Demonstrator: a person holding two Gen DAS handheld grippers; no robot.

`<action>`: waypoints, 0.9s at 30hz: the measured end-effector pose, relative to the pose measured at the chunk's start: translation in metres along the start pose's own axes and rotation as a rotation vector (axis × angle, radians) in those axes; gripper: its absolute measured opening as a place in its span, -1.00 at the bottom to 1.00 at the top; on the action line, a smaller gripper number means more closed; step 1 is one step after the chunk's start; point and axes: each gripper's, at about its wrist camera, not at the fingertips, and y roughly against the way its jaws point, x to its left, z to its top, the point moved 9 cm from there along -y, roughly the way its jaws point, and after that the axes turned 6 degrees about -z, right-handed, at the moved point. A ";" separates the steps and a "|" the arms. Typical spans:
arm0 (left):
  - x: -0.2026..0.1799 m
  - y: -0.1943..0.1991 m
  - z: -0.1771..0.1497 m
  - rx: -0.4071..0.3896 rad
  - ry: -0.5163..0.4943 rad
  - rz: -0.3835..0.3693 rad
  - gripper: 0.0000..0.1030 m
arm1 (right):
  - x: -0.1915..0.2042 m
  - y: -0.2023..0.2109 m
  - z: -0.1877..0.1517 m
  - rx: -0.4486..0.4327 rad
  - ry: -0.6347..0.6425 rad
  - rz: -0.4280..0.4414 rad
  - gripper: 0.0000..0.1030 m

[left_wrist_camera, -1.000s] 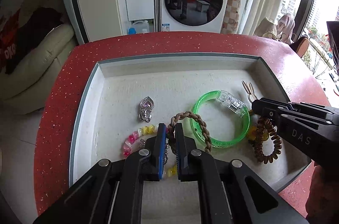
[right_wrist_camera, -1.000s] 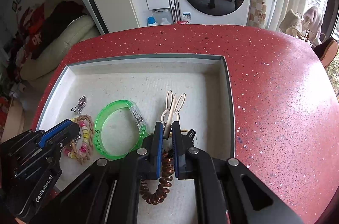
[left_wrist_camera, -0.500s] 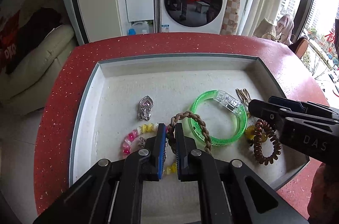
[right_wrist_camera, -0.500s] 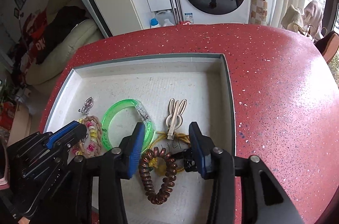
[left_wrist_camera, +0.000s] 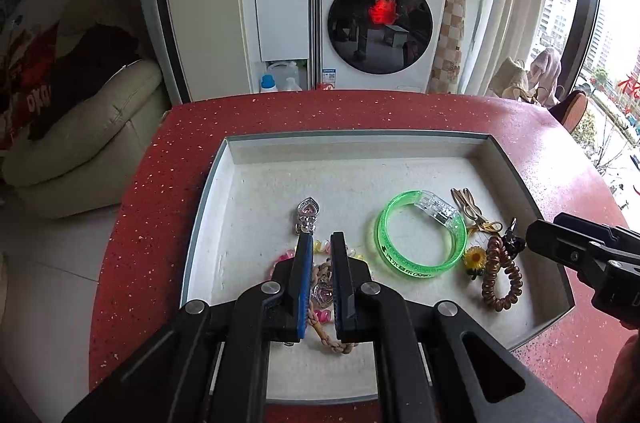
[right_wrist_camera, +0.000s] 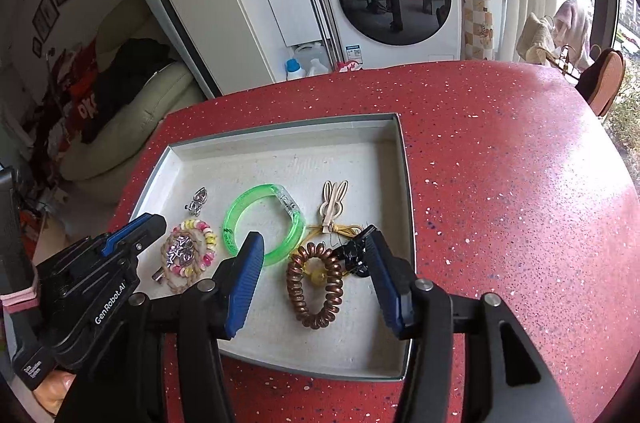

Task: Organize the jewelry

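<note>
A: Your right gripper is opening right now. A second ago it was pinched shut low over the cluster near the tray's right wall; now nothing is between its pads, and the brown coil hair tie lies flat on the tray floor, framed between the two open fingers but untouched.

B: So that one is dropped off. And your left?

A: Your left gripper is unchanged, nearly shut. The braided cord bracelet shows in the narrow gap between its pads, over the pastel bead bracelet. Whether the pads actually bite the cord, I can't tell.

B: Where does the rest sit?

A: All inside the tray, along its near half. The green bangle lies in the middle, between your two grippers. The rabbit-ear clip is beside it toward the right wall, the silver heart pendant toward the left.

B: By my reading, the right-hand group is settled, and the tangle under your left gripper is the job remaining.
</note>
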 end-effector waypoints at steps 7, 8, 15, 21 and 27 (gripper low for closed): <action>-0.001 -0.007 -0.001 0.030 -0.013 -0.003 -0.48 | -0.004 0.006 -0.015 0.015 -0.004 -0.013 0.12; -0.002 -0.005 -0.001 0.027 -0.014 -0.004 -0.48 | -0.004 0.008 -0.016 0.015 -0.004 -0.012 0.12; 0.001 0.005 -0.005 0.021 -0.007 -0.008 -0.13 | -0.001 0.015 -0.022 0.015 0.015 -0.021 0.15; 0.007 0.034 -0.010 -0.041 -0.022 0.010 1.00 | 0.004 0.023 -0.030 0.020 0.040 -0.026 0.36; 0.021 0.059 -0.025 -0.055 0.011 0.028 1.00 | 0.010 0.033 -0.044 0.036 0.067 -0.040 0.67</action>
